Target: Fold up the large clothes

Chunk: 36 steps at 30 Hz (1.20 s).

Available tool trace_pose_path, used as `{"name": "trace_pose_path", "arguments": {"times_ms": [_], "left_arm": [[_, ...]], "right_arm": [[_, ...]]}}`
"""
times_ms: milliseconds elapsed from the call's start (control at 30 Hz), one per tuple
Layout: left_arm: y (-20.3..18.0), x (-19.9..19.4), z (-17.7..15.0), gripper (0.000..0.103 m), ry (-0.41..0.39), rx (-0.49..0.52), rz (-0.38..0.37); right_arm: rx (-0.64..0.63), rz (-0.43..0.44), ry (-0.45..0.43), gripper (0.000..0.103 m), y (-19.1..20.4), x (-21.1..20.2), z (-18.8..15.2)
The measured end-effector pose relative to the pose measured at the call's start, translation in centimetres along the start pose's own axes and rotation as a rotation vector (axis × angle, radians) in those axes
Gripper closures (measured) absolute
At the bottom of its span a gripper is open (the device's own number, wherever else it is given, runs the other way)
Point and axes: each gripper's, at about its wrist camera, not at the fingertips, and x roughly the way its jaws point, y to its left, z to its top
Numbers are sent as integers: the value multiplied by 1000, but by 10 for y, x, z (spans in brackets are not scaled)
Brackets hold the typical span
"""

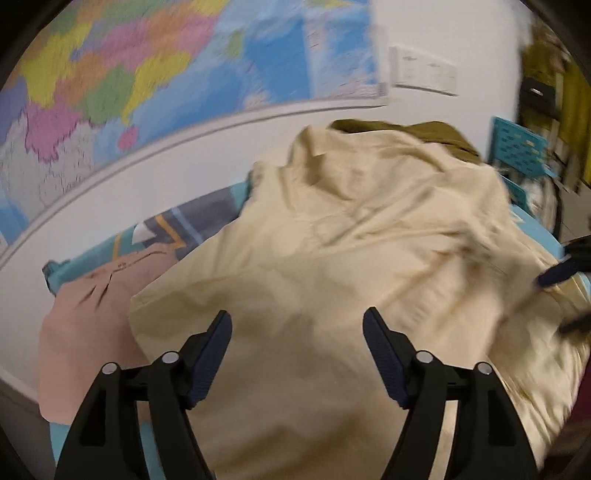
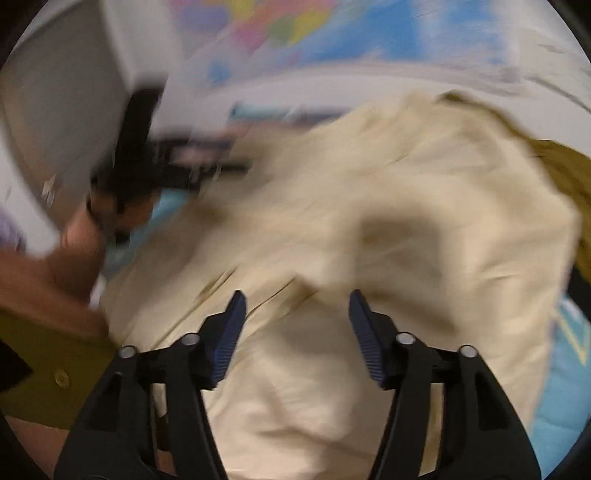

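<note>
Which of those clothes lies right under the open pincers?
The big cream garment, rumpled directly below the left gripper. The pink garment lies off to its left; the olive one peeks out behind.

The right hand-held gripper (image 2: pixel 294 325) is hanging with its jaws wide apart over a rumpled cream garment (image 2: pixel 369 229), nothing between its blue pads (image 2: pixel 231 336). The garment is lying spread across a light blue bedspread (image 2: pixel 554 424), an olive-brown lining (image 2: pixel 565 166) showing at its far right edge. At left, blurred, the left hand-held gripper (image 2: pixel 221 168) is reaching over the cloth. A coloured map (image 2: pixel 332 33) is hanging on the far wall.
</note>
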Motion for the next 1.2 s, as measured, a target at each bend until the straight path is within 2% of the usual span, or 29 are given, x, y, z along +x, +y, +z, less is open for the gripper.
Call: {"name": "trace_pose_path", "arguments": {"times_ms": [33, 100, 167, 200, 267, 400, 500, 567, 700, 800, 867, 933, 967, 1033, 1200], "left_arm": [[-5, -6, -4, 30, -7, 10, -3], [-13, -15, -15, 30, -9, 21, -15], [-14, -21, -26, 29, -7, 17, -1], [-13, -22, -30, 29, -1, 5, -3], [-6, -24, -37, 29, 11, -23, 2], [8, -29, -45, 29, 9, -73, 6], [13, -35, -51, 29, 0, -108, 19], [16, -38, -58, 29, 5, -134, 17], [18, -47, -77, 27, 18, -144, 1], [16, -61, -99, 24, 31, -162, -39], [13, -77, -121, 23, 26, -162, -76], [10, -90, -140, 22, 14, -167, -95], [9, -98, -152, 22, 8, -180, -122], [8, -109, -169, 21, -1, -200, -166], [-14, -128, -201, 19, 4, -165, -279]], "right_arm": [[-37, -22, 46, 38, 10, 15, -3], [-89, -96, 112, 40, 18, 39, -8], [-111, -181, 121, 69, 17, 54, -13], [-89, -176, 112, 73, 13, 54, -13], [-69, -173, 81, 87, 8, 46, -12], [0, -218, -43, 92, -5, 18, 3], [24, -255, -56, 91, -16, 25, 3], [40, -261, -31, 91, -27, 44, -2], [77, -256, -54, 89, -37, 48, -5], [95, -238, -55, 79, -37, 39, -3], [111, -206, -82, 58, -36, 17, -6], [124, -220, -141, 51, -35, -12, -13], [131, -220, -169, 43, -35, -28, -18], [163, -243, -227, 33, -38, -55, -29], [349, -259, -301, 28, -70, -106, -81]]}}
